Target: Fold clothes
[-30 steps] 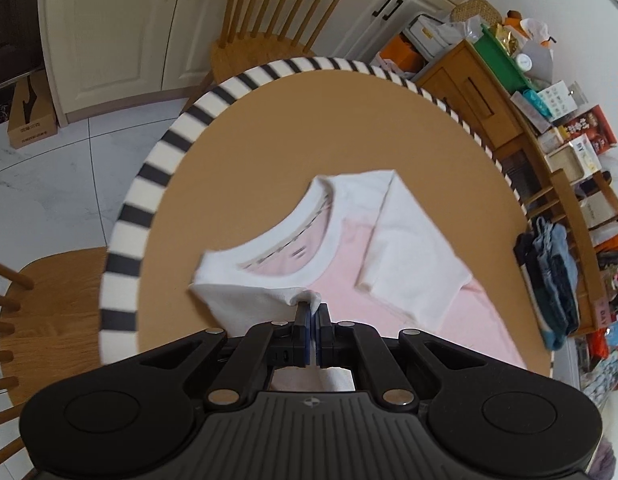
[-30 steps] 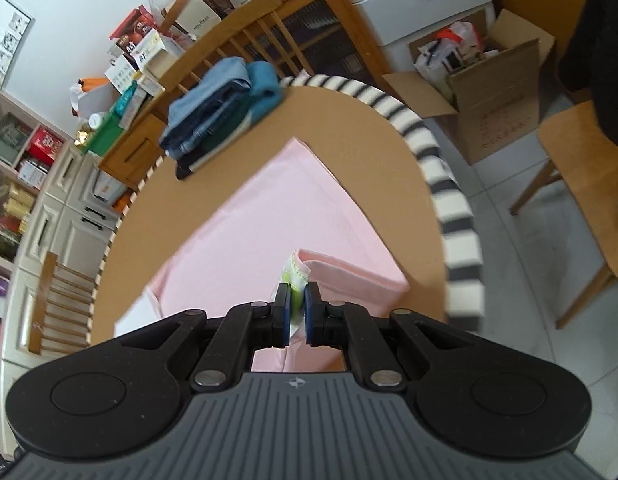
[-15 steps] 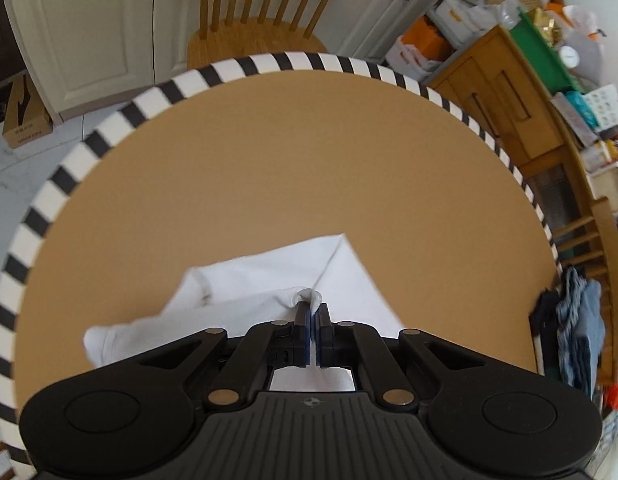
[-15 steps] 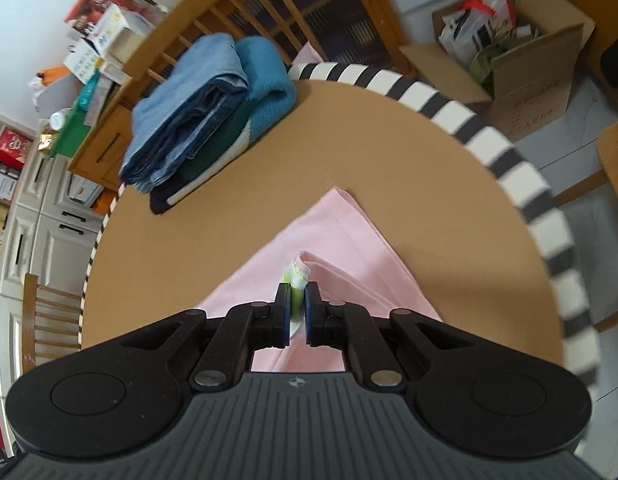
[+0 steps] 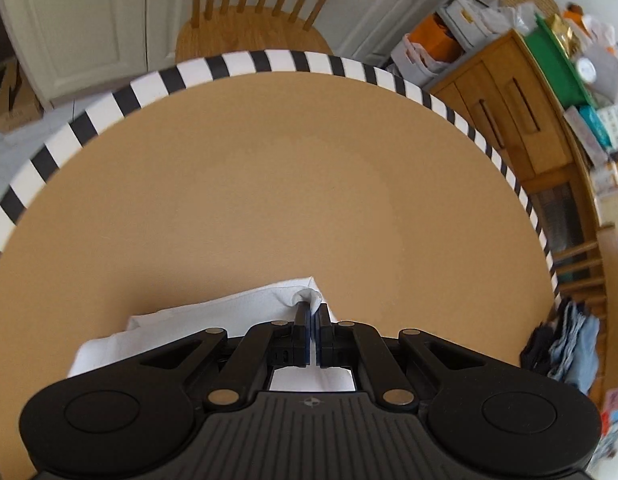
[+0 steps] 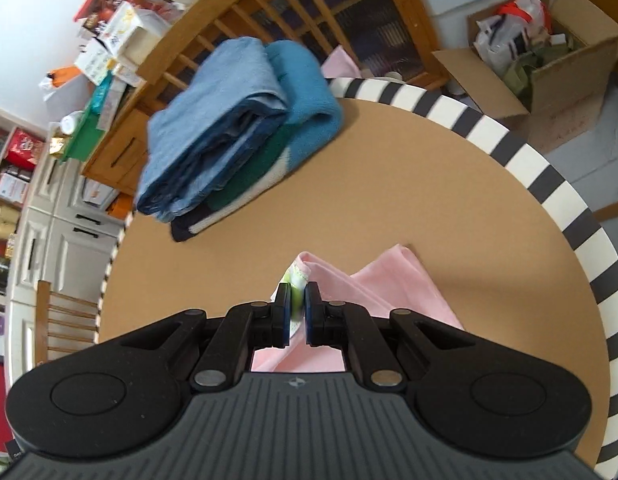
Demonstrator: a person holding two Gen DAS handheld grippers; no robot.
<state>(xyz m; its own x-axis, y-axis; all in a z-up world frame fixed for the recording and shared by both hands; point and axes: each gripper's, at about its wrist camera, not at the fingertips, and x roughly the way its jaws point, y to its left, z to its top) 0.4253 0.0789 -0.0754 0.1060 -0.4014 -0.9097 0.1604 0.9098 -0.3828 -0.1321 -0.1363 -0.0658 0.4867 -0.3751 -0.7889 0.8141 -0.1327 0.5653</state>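
On table point(image 5: 269, 184) | hand-held grippers pinch shirt point(image 6: 393, 280) (white and pink parts)

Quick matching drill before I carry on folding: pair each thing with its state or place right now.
1. left tool
2. right tool
3. folded pile of clothes
4. striped edge

a. rims the round table
b. shut on pink cloth
c. lies untouched at the table's far side
d. shut on white cloth

Pairs: 1-d, 2-b, 3-c, 4-a
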